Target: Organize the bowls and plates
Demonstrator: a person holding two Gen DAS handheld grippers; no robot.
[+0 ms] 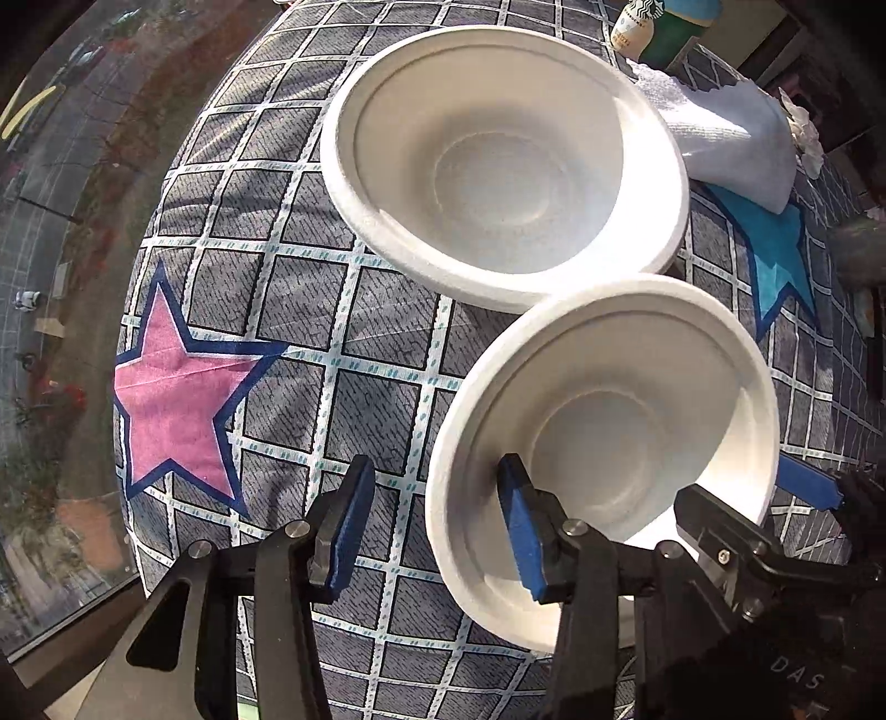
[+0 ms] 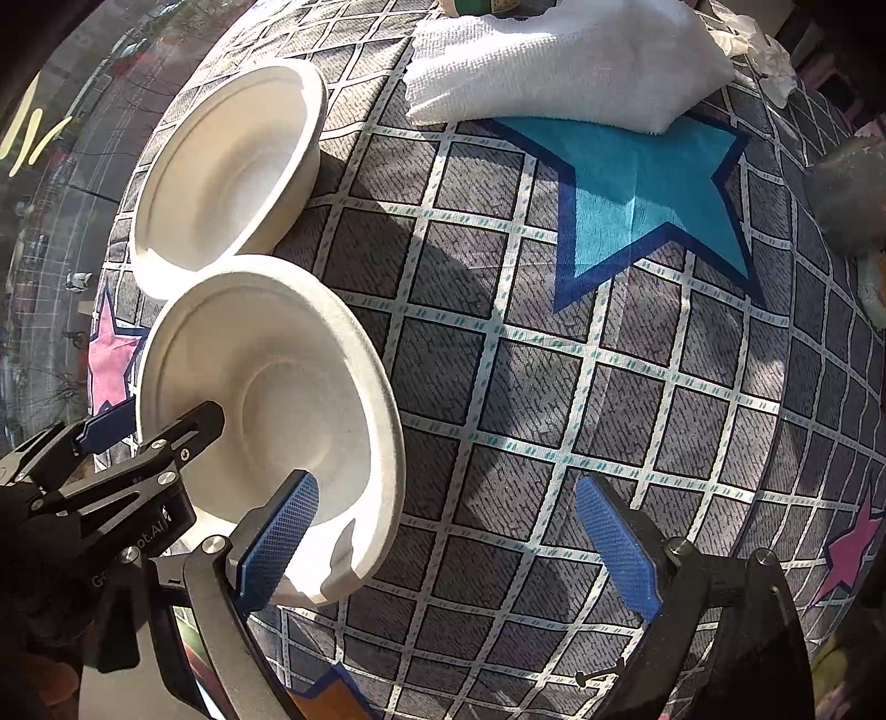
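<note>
Star-patterned tablecloth [image 1: 288, 310] holds a Starbucks bottle [image 1: 631, 25] (both grippers spread astride one bowl's [image 1: 603, 443] rim).

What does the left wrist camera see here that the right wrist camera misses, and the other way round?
Only the left wrist view shows the Starbucks bottle and the whole large pink star.

Only the right wrist view shows the whole folded white towel and a small pink star at the right edge.

Both show the two white foam bowls, near and far, the blue star, the checked tablecloth, and each gripper straddling the near bowl's rim: left gripper, right gripper.
</note>
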